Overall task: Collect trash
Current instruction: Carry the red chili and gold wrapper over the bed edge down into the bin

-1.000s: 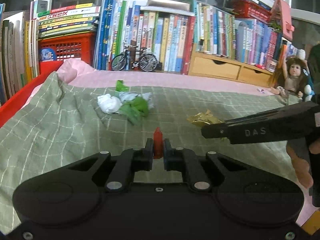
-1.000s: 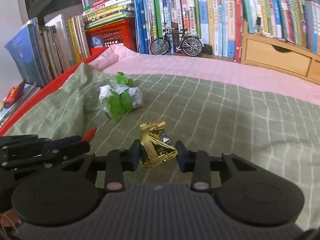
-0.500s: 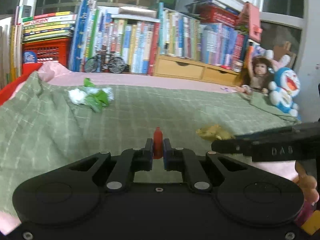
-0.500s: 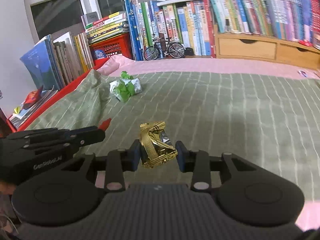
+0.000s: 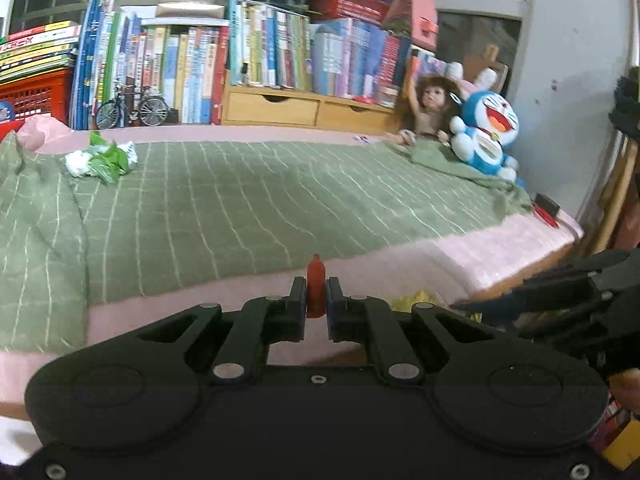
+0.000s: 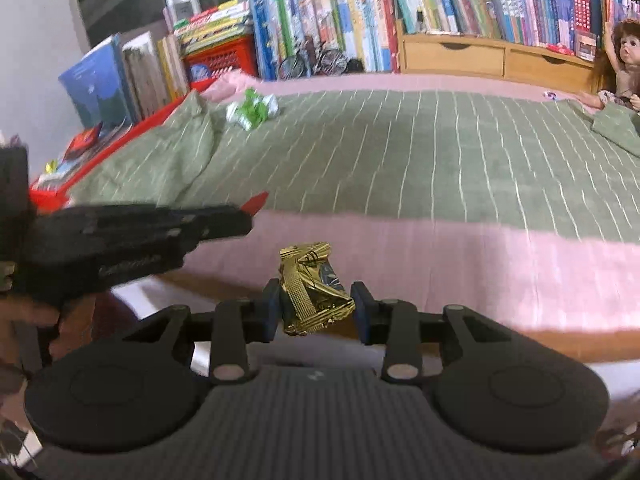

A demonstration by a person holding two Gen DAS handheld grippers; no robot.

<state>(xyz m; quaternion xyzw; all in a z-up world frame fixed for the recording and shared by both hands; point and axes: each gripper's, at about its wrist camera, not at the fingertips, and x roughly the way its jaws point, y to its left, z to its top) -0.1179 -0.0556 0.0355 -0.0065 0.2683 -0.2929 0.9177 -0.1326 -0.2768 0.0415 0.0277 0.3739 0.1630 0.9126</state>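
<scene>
My left gripper [image 5: 315, 300] is shut on a small red scrap [image 5: 315, 286] that sticks up between its pads. My right gripper [image 6: 315, 308] is shut on a crumpled gold foil wrapper [image 6: 314, 290]. Both grippers hang off the near edge of the bed, over its pink sheet [image 6: 440, 264]. In the right wrist view the left gripper [image 6: 244, 216] comes in from the left with the red scrap [image 6: 256, 202] at its tip. A heap of green and white crumpled wrappers [image 5: 102, 159] lies on the green checked blanket [image 5: 260, 200] at the far left, also seen as a green and white heap [image 6: 252, 111].
Rows of books [image 5: 240, 64], a red crate [image 5: 28, 94], a model bicycle [image 5: 130, 108] and wooden drawers [image 5: 304, 110] line the far side of the bed. A doll [image 5: 430, 110] and a blue plush toy [image 5: 486, 132] sit at the far right corner.
Both grippers have drawn back from above the blanket to beyond the bed's near pink edge, each keeping its piece. The green and white heap now lies farther away.
</scene>
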